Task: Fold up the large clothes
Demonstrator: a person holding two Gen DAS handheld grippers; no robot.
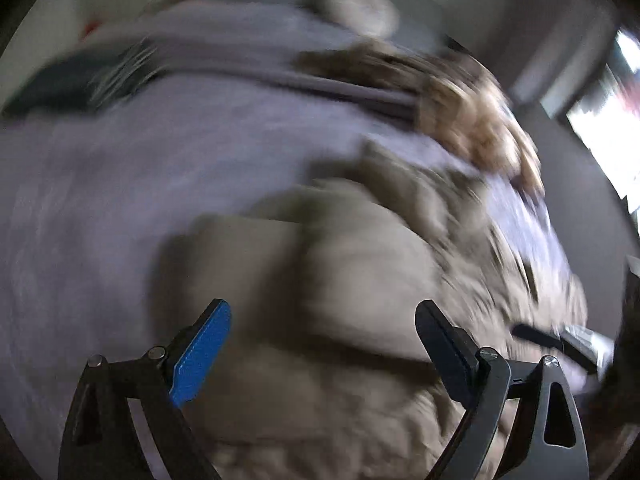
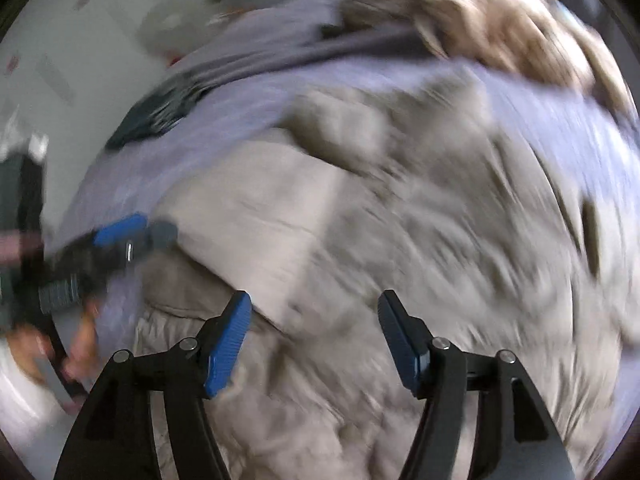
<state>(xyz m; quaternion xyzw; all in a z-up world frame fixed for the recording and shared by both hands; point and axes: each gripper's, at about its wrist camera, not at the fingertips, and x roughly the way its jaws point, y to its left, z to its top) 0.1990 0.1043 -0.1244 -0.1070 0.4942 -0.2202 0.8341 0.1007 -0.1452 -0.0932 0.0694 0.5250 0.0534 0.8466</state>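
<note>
Left wrist: tool (image 1: 324,320) wide open (empty) over beige garment (image 1: 360,272).

Right tool (image 2: 315,320) spread wide (blurred), over beige garment (image 2: 400,240), lilac sheet (image 2: 248,100)

My left hand-held gripper (image 1: 322,320) has matt black plastic arms, metal pivot pins and a ribbed blue pad. Under it the beige garment (image 1: 360,280) looks soft, matt, wrinkled cloth; around that, the lavender bedsheet (image 1: 100,180) looks smooth cloth.
</note>
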